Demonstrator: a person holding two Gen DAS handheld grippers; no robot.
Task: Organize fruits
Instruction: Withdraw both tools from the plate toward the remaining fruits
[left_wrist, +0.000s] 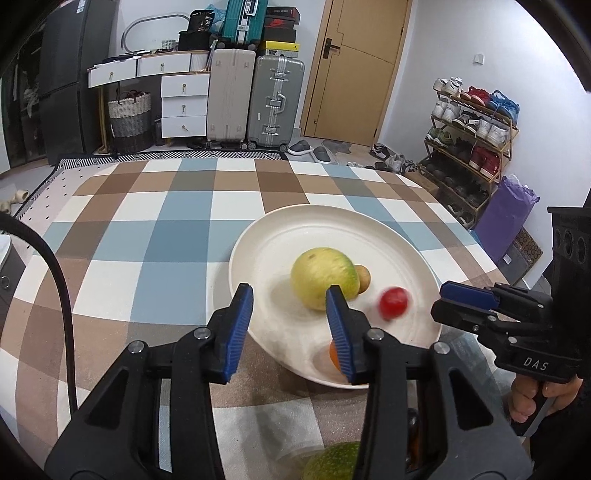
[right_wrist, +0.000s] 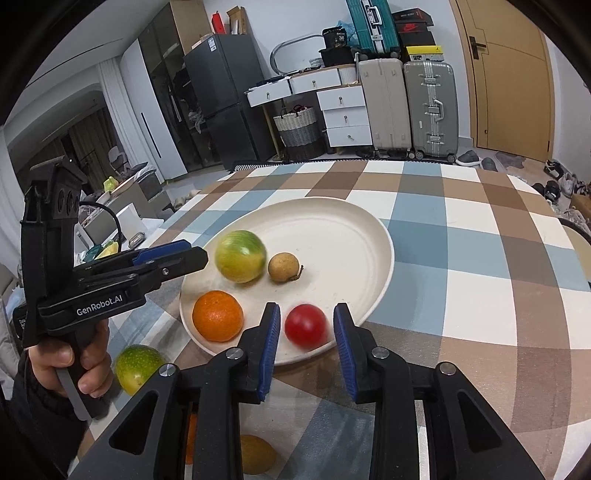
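Observation:
A white plate (right_wrist: 351, 229) on the checked tablecloth holds a yellow-green round fruit (right_wrist: 241, 256), a small brown fruit (right_wrist: 283, 267), an orange (right_wrist: 218, 320) and a blurred red fruit (right_wrist: 306, 325). My right gripper (right_wrist: 306, 350) is open at the plate's near rim. The red fruit lies just ahead between its blue pads, with a small gap on each side. My left gripper (left_wrist: 291, 332) is open and empty over the plate's (left_wrist: 295, 229) near left rim, with the yellow-green fruit (left_wrist: 325, 278) just beyond its right finger. The red fruit (left_wrist: 394, 302) lies near the right gripper (left_wrist: 448, 299).
A green fruit (right_wrist: 137, 367) lies on the cloth left of the plate, by the hand on the left gripper (right_wrist: 195, 254). A yellowish fruit (right_wrist: 256, 458) and part of another orange (right_wrist: 190, 439) sit under my right gripper. Suitcases, drawers and a shoe rack (left_wrist: 472, 147) stand beyond the table.

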